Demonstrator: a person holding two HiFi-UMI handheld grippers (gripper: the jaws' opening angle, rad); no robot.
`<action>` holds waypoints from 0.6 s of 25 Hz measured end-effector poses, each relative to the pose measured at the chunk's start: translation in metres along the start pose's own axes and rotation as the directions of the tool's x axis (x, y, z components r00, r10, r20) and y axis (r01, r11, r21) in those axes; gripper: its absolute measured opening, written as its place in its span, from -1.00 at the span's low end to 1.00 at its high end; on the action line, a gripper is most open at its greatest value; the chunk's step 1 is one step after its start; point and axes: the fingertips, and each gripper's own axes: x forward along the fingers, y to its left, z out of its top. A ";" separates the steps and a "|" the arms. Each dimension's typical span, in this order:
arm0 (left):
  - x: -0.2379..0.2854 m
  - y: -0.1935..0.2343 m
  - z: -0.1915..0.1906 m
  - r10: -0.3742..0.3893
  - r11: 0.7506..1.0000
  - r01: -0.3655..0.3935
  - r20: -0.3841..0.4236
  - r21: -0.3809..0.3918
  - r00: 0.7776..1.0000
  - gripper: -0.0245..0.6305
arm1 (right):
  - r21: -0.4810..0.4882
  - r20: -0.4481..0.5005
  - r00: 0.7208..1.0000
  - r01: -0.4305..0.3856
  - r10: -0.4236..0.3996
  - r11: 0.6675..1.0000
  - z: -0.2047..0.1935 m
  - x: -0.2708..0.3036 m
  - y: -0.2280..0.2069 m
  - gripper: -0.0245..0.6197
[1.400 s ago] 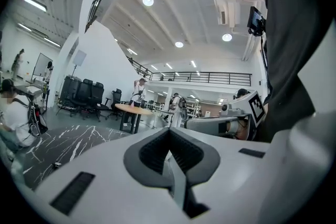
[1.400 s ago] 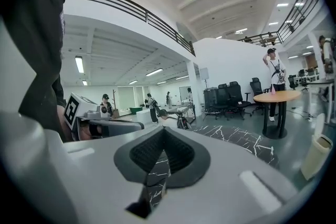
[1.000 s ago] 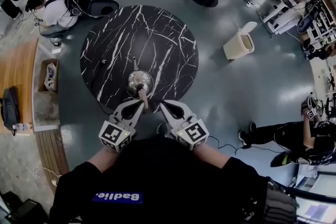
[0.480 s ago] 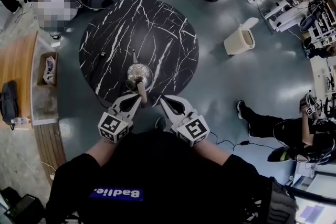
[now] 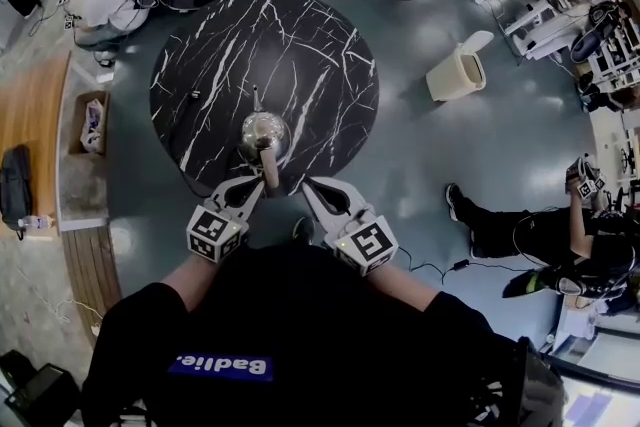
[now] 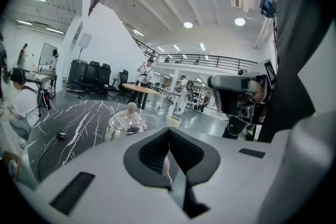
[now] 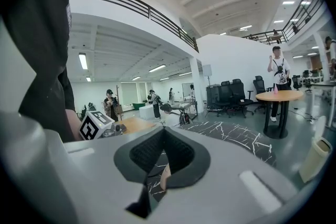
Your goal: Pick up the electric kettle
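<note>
Left claw [image 5: 256,187] sits at 7 o'clock of the kettle [image 5: 264,131], jaws pressed together at the tips. In the left gripper view a pale sliver of handle shows through the gap behind them. The kettle is upright at the 6 o'clock edge of the round black marble surface [image 5: 300,45]. Its wooden handle [image 5: 268,171] points to 6 o'clock, between both claws. The left tip is just beside the handle end, contact unclear. Right claw [image 5: 304,183] is at 5 o'clock of the kettle, jaws also together, near the handle. Beige bin [image 5: 456,77] on the floor, 2 o'clock.
</note>
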 end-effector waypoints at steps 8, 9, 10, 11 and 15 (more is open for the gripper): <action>0.005 0.008 -0.022 0.003 1.000 -0.003 -0.022 0.029 1.000 -0.91 | 0.005 -0.011 1.000 0.004 -0.004 1.000 -0.006 -0.004 0.003 -0.92; 0.006 0.009 -0.022 0.001 1.000 0.000 -0.019 0.031 1.000 -0.91 | 0.005 -0.012 1.000 0.004 -0.004 1.000 -0.007 -0.004 0.003 -0.92; 0.007 0.009 -0.023 -0.003 0.999 0.003 -0.015 0.034 1.000 -0.91 | 0.006 -0.013 1.000 0.006 -0.006 1.000 -0.007 -0.005 0.002 -0.92; 0.008 0.009 -0.024 -0.007 0.999 0.008 -0.014 0.037 1.000 -0.91 | 0.007 -0.014 1.000 0.007 -0.007 1.000 -0.007 -0.005 0.002 -0.92; 0.011 0.011 -0.028 -0.012 0.999 0.013 -0.021 0.051 1.000 -0.91 | 0.010 -0.016 1.000 0.018 -0.017 1.000 -0.009 -0.007 0.000 -0.92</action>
